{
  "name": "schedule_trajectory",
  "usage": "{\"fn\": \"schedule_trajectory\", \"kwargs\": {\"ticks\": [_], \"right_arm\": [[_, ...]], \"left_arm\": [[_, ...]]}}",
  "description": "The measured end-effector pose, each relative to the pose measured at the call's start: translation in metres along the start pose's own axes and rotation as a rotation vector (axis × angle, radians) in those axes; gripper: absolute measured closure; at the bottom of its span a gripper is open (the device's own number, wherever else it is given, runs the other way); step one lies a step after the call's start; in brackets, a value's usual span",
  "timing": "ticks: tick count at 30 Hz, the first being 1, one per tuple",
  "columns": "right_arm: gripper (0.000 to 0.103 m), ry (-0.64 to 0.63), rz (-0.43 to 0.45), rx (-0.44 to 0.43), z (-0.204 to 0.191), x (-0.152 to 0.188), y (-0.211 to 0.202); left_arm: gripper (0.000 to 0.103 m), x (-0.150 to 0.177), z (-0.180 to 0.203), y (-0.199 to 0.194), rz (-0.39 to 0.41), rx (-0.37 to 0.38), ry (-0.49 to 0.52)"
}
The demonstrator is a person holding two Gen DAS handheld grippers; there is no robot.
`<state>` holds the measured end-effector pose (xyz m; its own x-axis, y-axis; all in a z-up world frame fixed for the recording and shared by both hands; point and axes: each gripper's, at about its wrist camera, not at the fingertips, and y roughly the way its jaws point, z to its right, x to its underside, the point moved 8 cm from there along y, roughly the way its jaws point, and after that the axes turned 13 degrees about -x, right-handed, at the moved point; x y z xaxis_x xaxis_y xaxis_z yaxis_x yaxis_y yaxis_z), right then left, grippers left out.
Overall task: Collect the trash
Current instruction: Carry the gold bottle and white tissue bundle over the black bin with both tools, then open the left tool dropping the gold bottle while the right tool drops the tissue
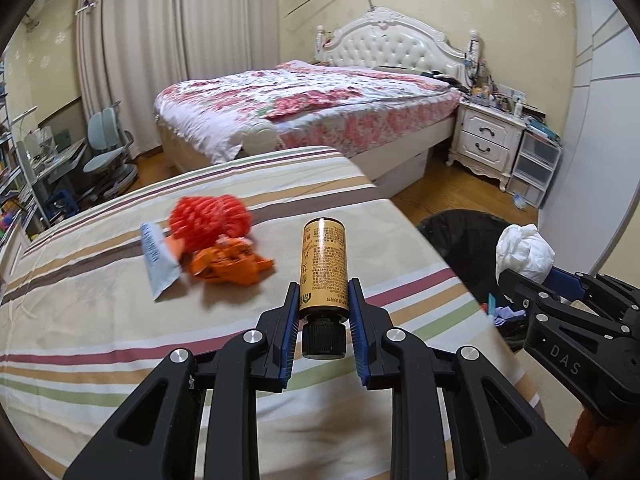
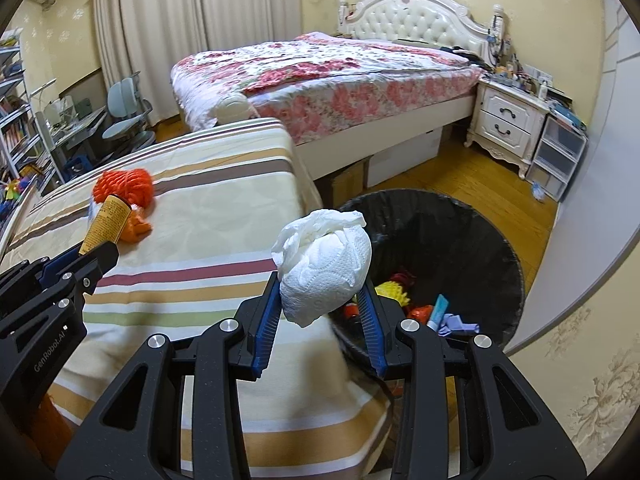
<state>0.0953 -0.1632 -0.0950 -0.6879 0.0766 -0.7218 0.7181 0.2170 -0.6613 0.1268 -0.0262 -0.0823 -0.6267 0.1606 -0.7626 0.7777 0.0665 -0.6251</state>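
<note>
Now, step: carry both loads to the trash bin (image 2: 472,216).
Left gripper (image 1: 323,300): clamped on the brown bottle (image 1: 323,258), above the striped cover (image 1: 120,320).
Right gripper (image 2: 320,300): pinching the white tissue wad (image 2: 326,264) near the bin's rim.
Advice: bring each load over the bin's opening, then release.
Left behind: red yarn (image 1: 208,218), orange wrapper (image 1: 228,266).

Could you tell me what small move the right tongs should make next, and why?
Probably carry the right tongs a little further right, over the bin, before letting go. They grip the white paper wad, which hangs about over the bin's near rim beside the striped bed; dropped now, it might catch the rim. The left tongs hold the brown bottle.
</note>
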Motion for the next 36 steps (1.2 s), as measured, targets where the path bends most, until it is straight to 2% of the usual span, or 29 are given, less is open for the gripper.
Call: {"fn": "schedule_trajectory", "kwargs": {"ticks": [19,36], "right_arm": [[0.066,0.105,0.03,0.099,0.093,-0.014,-0.007],[0.066,0.121,0.022,0.117,0.116,-0.022,0.003]], "left_arm": [[0.078,-0.03,0.094,0.011,0.04,0.072,0.106],[0.078,-0.041,0.128,0.044,0.004,0.058,0.144]]}}
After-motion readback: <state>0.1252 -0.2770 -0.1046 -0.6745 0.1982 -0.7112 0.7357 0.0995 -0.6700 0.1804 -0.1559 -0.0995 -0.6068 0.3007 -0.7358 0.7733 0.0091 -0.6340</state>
